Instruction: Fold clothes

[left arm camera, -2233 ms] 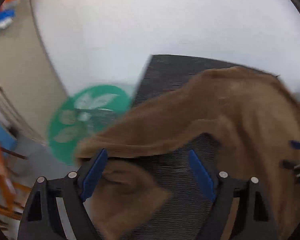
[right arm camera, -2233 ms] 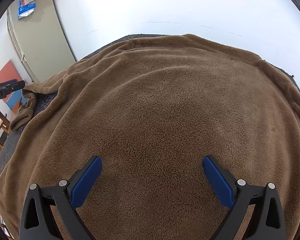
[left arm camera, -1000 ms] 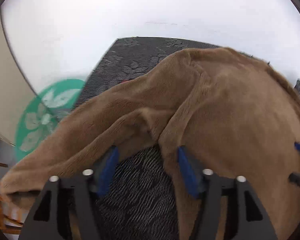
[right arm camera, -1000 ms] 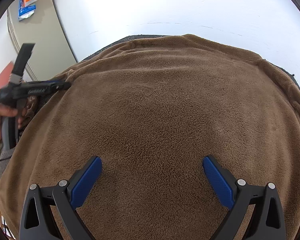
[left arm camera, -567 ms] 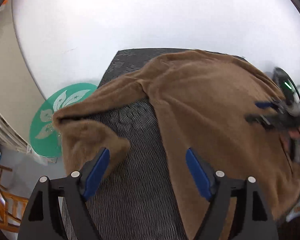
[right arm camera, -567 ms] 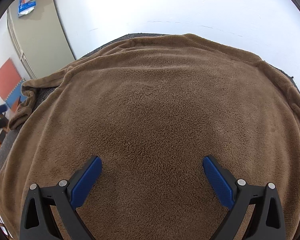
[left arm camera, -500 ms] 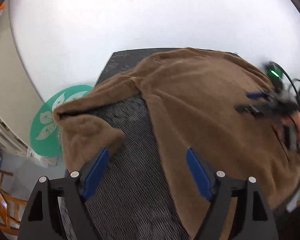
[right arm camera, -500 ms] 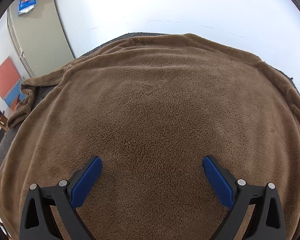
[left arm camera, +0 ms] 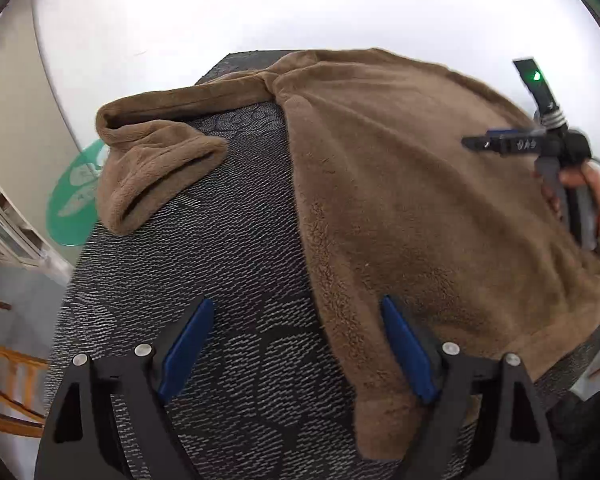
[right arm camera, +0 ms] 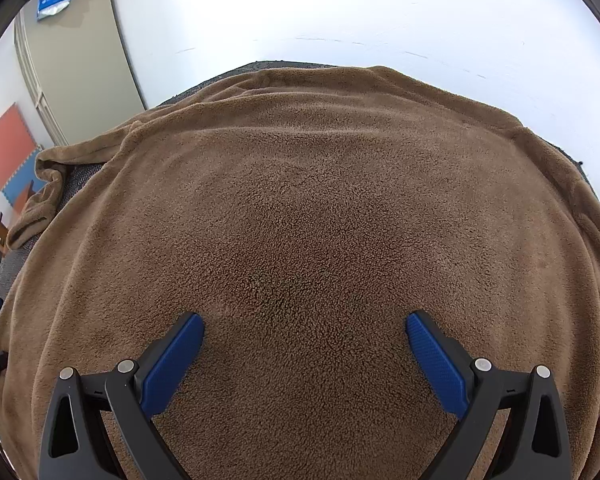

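A brown fleece garment [left arm camera: 412,200] lies spread on the dark patterned table cover [left arm camera: 228,280]. Its left sleeve [left arm camera: 156,160] rests doubled over at the far left. My left gripper [left arm camera: 298,344] hangs low over the near side with its jaws opening. The garment's left edge runs between them, close to the right finger [left arm camera: 408,352], and neither pad presses on it. In the right wrist view the fleece [right arm camera: 320,208] fills the frame, and my right gripper [right arm camera: 304,344] stands open just above it, holding nothing. A hand [left arm camera: 592,196] carries the right gripper [left arm camera: 500,142] over the garment's right side.
A green round mat with a white flower [left arm camera: 76,196] lies on the floor past the table's left edge. Wooden chair parts [left arm camera: 4,392] stand at the lower left. A white wall [right arm camera: 340,8] backs the table, with red and blue floor mats [right arm camera: 8,148] at the left.
The sleeve has come out of my left gripper and now lies doubled at the far left. That gripper has drawn away from it with wider jaws. The right gripper has stayed put.
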`<action>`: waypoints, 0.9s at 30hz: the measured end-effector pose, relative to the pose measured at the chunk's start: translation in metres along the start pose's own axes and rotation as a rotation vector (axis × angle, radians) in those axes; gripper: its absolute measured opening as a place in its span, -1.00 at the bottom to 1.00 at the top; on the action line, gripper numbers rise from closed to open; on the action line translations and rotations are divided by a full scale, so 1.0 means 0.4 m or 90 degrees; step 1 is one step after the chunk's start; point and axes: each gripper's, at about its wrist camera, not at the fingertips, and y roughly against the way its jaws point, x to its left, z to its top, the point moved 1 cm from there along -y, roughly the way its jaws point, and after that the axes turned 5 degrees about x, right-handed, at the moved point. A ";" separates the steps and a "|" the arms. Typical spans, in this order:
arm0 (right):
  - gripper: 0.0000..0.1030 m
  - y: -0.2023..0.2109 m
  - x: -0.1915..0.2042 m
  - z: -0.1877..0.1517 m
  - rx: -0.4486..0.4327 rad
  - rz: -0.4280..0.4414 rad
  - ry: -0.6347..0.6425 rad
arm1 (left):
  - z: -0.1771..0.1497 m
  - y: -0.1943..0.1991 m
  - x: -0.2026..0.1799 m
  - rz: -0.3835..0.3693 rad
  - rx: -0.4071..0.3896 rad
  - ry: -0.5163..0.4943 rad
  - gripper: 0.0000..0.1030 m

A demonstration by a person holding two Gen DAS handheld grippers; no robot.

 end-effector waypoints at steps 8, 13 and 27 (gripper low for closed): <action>0.99 -0.005 0.007 0.006 0.001 -0.002 0.000 | 0.027 0.030 -0.029 0.072 0.007 -0.049 0.74; 0.99 -0.007 0.011 0.006 0.002 -0.006 0.002 | 0.073 0.084 -0.043 0.022 -0.066 -0.020 0.75; 0.99 0.365 -0.089 -0.168 -0.124 -0.023 -0.020 | 0.129 -0.050 -0.133 -0.108 -0.007 -0.025 0.80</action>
